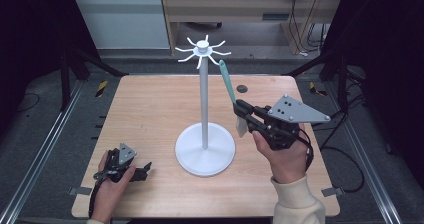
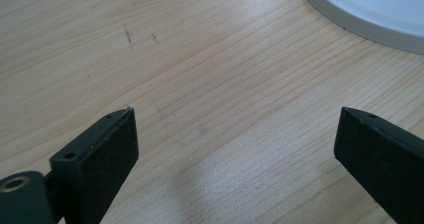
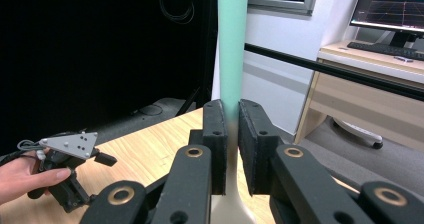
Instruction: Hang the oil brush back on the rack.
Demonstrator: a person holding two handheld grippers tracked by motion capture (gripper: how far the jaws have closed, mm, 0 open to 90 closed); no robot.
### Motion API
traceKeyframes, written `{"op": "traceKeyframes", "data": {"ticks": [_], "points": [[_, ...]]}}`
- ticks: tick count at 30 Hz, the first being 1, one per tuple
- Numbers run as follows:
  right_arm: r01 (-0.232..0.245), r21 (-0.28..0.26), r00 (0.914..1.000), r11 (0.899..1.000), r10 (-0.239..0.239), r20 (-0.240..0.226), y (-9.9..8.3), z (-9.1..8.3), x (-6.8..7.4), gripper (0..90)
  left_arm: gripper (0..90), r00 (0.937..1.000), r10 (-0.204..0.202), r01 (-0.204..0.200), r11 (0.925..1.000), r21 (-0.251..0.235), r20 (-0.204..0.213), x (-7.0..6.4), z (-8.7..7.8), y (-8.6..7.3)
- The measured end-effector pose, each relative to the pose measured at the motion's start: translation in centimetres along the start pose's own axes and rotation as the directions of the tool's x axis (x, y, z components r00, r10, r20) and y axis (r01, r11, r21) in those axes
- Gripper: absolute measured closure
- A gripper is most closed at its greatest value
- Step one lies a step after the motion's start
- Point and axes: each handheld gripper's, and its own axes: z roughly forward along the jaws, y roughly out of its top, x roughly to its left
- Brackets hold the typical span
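While the right gripper (image 1: 241, 107) clamps the spatula (image 1: 228, 84), the stand (image 1: 204, 104) rises just beside.

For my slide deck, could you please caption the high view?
Right gripper holds a teal-handled utensil upright beside the white hook stand; left gripper rests open on the table.

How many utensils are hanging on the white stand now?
0. The hooks at the top of the stand carry nothing. The one utensil, a green-handled spatula, is held upright in the right gripper beside the pole.
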Motion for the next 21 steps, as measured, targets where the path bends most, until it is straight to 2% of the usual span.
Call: {"op": "traceKeyframes", "data": {"ticks": [21], "points": [[0.003, 0.046, 1.0000, 0.999, -0.003, 0.008, -0.2, 1.4, -0.1, 82.4, 3.6, 1.0000, 0.000, 0.000, 1.0000, 0.003, 0.000, 0.0, 0.0, 0.0]]}}
